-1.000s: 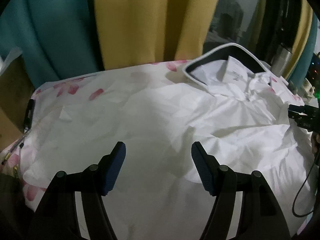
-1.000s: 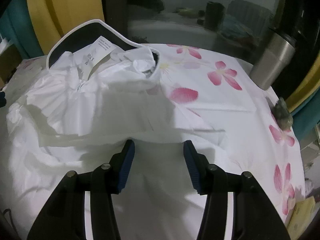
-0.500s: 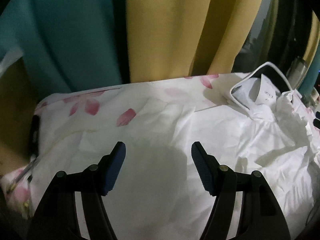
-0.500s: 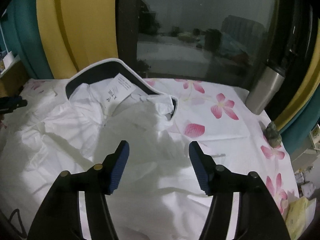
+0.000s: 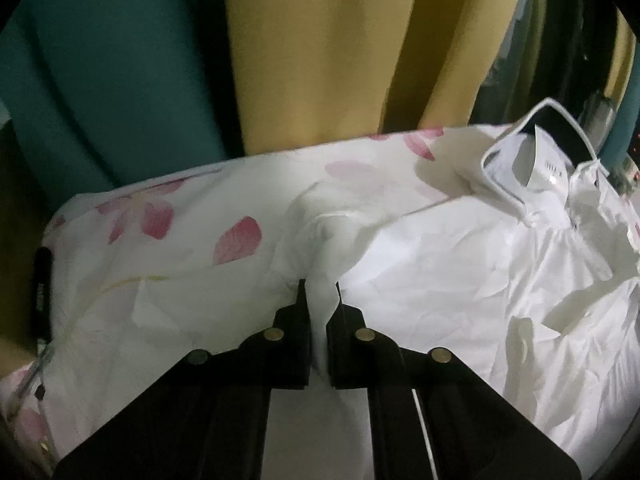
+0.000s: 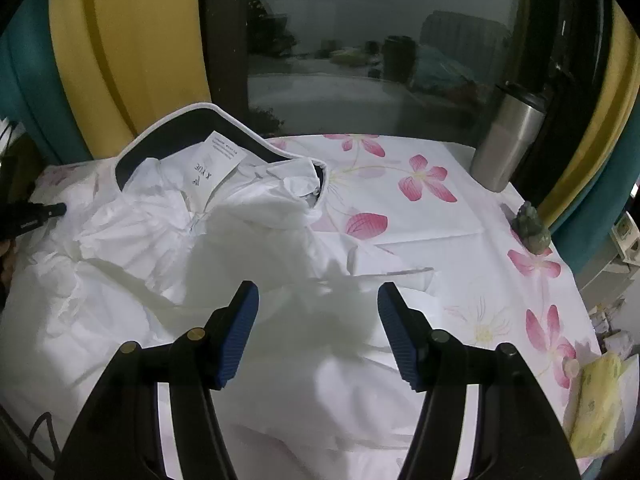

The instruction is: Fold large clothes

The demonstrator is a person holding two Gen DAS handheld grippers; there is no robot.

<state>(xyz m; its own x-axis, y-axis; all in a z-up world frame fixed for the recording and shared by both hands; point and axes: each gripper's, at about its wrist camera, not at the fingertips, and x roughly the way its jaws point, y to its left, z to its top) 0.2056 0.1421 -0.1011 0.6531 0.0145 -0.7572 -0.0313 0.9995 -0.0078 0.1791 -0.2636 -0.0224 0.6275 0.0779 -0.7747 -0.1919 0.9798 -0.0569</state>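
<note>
Garment point(image 5: 460, 264) fold pinched in L tongs point(image 5: 319, 300); R tongs point(image 6: 318, 308) apart above it.

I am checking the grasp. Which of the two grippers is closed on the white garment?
The left gripper: its jaws have just closed and pinch a fold of the white garment. The right gripper is open above it, with nothing between its pads.

**Dim room, hard shadows, bowed edges**

Light fell from above and behind, throwing the right gripper point(image 6: 318, 328)'s shadow onto the white garment point(image 6: 168, 264) just ahead. Curtains point(image 5: 312, 60) beyond the left gripper point(image 5: 319, 300) looked soft, blurred. Corners went black; edges curved.
</note>
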